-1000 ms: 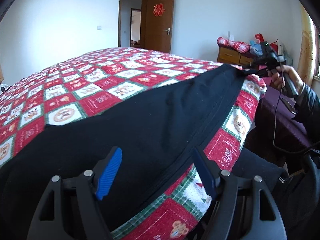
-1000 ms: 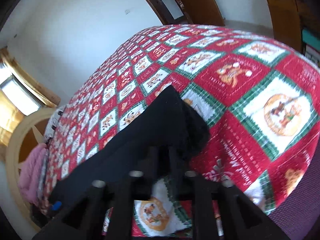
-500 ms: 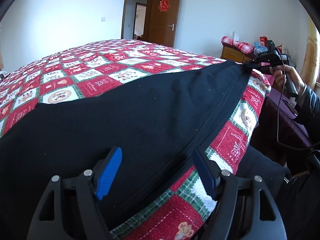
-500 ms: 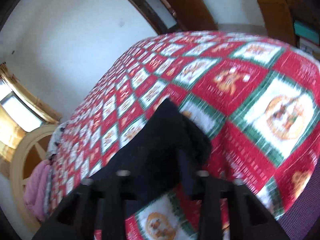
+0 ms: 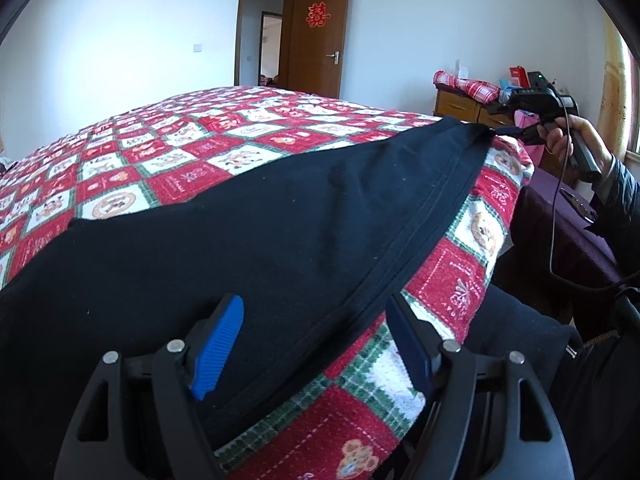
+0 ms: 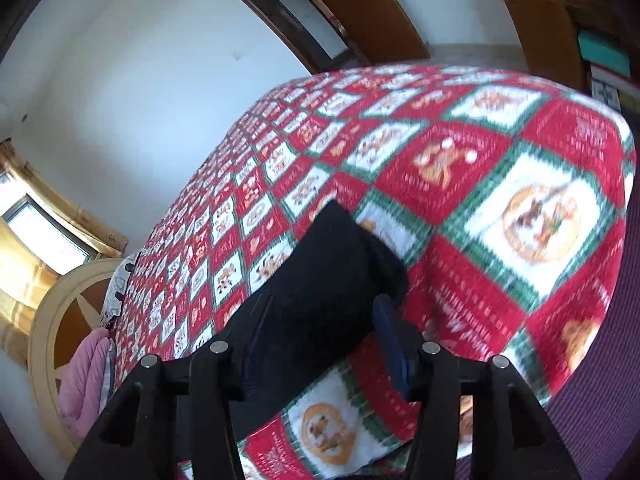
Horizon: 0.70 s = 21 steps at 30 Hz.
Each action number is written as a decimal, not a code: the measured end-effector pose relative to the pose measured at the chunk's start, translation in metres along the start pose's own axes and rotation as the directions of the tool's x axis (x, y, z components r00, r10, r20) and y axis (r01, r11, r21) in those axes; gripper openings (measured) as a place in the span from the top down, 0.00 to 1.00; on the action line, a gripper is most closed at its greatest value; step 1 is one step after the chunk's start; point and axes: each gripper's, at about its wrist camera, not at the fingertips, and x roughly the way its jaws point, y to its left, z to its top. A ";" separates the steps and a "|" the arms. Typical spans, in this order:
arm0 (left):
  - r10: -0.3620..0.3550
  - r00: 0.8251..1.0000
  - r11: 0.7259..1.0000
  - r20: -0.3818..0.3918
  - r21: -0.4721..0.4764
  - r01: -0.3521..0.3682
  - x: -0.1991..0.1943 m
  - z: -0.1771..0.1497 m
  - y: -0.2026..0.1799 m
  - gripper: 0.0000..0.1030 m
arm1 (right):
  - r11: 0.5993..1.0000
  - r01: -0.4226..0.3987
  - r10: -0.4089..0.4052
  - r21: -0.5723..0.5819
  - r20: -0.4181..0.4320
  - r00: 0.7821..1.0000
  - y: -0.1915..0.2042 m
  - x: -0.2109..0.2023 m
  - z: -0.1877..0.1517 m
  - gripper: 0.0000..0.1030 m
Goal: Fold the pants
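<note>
Pants (image 5: 256, 232) spread flat on quilt (image 5: 168, 160); near end cut off. Left tongs (image 5: 312, 344) spread; right tongs (image 6: 320, 320) spread around blurred hem.

Left wrist view: low at the bed (image 5: 168, 160) edge, facing the door (image 5: 318, 36). Right wrist view: close, tilted; both share the bed (image 6: 480, 168).
</note>
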 end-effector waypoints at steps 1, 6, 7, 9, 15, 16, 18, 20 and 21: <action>-0.003 1.000 1.000 0.004 0.001 0.003 -0.001 0.001 0.000 0.26 | 1.000 -0.008 0.008 0.010 -0.005 1.000 0.001 0.002 -0.002 0.49; 0.003 1.000 1.000 -0.012 -0.003 -0.004 0.006 0.002 0.002 0.26 | 1.000 0.026 -0.026 0.016 -0.025 0.999 0.002 0.019 -0.004 0.50; 0.003 1.000 1.000 -0.012 -0.007 -0.003 0.006 0.001 0.002 0.26 | 0.999 0.022 -0.021 0.049 -0.024 0.999 -0.003 0.021 -0.003 0.54; 0.002 1.000 1.000 -0.015 -0.015 -0.003 0.006 0.000 0.004 0.26 | 0.998 0.027 -0.027 0.061 0.000 1.000 -0.006 0.020 -0.002 0.59; -0.021 1.000 0.999 -0.007 -0.050 0.021 0.006 -0.001 0.010 0.26 | 0.997 0.069 -0.068 -0.023 0.018 0.998 -0.002 0.024 0.003 0.94; -0.023 1.000 0.998 -0.007 -0.051 0.022 0.006 -0.001 0.011 0.26 | 0.997 0.067 -0.065 -0.038 0.028 0.997 0.000 0.022 0.003 0.95; -0.023 1.000 0.999 -0.009 -0.046 0.022 0.007 -0.002 0.010 0.26 | 0.986 0.123 -0.112 -0.113 0.101 0.989 0.012 0.008 0.005 1.00; -0.021 1.000 0.999 -0.008 -0.036 0.021 0.008 -0.003 0.010 0.26 | 0.946 0.241 -0.195 -0.217 0.214 0.957 0.028 -0.008 0.008 1.00; -0.021 1.000 0.999 -0.007 -0.034 0.020 0.008 -0.003 0.010 0.26 | 0.933 0.267 -0.214 -0.243 0.226 0.950 0.029 -0.009 0.010 1.00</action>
